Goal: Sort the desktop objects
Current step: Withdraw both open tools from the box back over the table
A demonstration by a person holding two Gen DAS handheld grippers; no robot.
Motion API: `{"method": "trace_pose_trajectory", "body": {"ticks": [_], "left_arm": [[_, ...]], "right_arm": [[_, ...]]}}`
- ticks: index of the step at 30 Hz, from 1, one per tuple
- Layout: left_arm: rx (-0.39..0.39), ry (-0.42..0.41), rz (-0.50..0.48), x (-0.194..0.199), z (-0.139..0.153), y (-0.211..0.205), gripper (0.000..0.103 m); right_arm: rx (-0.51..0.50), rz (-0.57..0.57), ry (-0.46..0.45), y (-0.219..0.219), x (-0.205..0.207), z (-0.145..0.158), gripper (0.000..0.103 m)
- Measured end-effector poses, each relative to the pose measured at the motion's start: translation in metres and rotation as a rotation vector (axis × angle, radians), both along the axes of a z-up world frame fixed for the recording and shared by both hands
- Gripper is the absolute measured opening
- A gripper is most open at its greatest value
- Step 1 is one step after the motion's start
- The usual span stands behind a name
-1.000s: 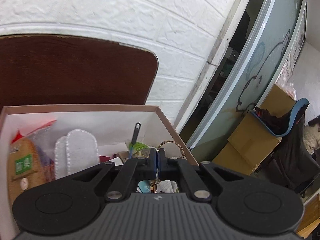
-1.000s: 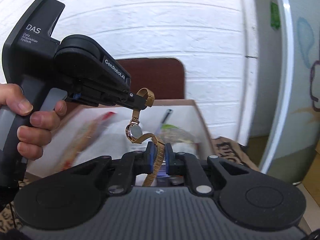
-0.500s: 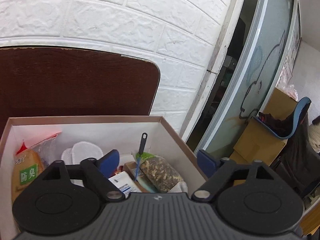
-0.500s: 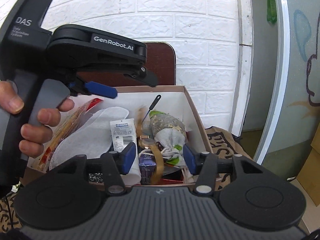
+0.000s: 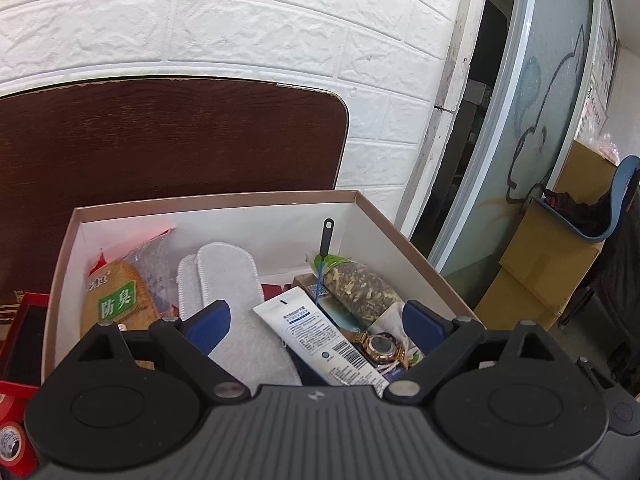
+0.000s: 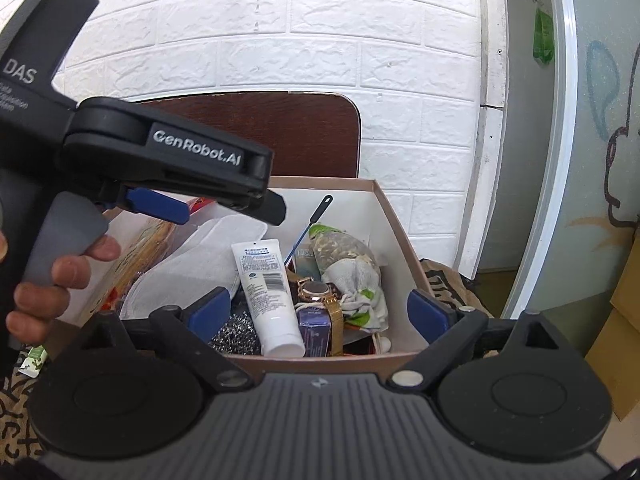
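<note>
A gold watch (image 5: 380, 347) (image 6: 314, 290) lies loose in the open cardboard box (image 5: 216, 202) (image 6: 400, 236), between a white tube (image 5: 316, 336) (image 6: 268, 288) and a seed bag (image 5: 360, 284) (image 6: 340, 244). White insoles (image 5: 224, 276) (image 6: 200, 256), a black-handled brush (image 5: 325, 240) and an orange packet (image 5: 116, 300) also lie inside. My left gripper (image 5: 316, 320) (image 6: 224, 210) hovers over the box, its jaws opening wide with nothing gripped. My right gripper (image 6: 319, 312) sits at the box's near rim, its jaws also opening, and its pads touch nothing.
A dark brown board (image 5: 160, 140) leans on the white brick wall behind the box. A red box (image 5: 24, 320) and a red tape roll (image 5: 12, 444) sit at the left. Patterned cloth (image 6: 444, 280) covers the table. Cardboard cartons (image 5: 540, 272) stand by the glass door.
A second ago both grippers were shut on the watch's band above the box. Both have opened wide, and the watch has dropped into the box.
</note>
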State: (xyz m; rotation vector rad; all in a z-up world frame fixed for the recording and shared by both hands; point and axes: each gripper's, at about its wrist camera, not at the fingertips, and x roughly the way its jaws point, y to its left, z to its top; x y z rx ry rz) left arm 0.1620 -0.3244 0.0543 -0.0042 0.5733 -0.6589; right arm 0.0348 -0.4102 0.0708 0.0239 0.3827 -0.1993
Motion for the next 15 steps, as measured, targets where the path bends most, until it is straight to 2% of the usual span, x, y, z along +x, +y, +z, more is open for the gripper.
{"method": "trace_pose_trajectory", "body": {"ticks": [9,15], "left_arm": [[0.008,-0.011,0.057,-0.019,0.005,0.02,0.096],[0.05,-0.032,0.101,-0.038,0.009,0.034,0.096]], "right_arm": [[0.004,-0.023,0.018,0.009,-0.01,0.001,0.094],[0.002,-0.011,0.026,0.022,-0.021,0.004,0.094]]}}
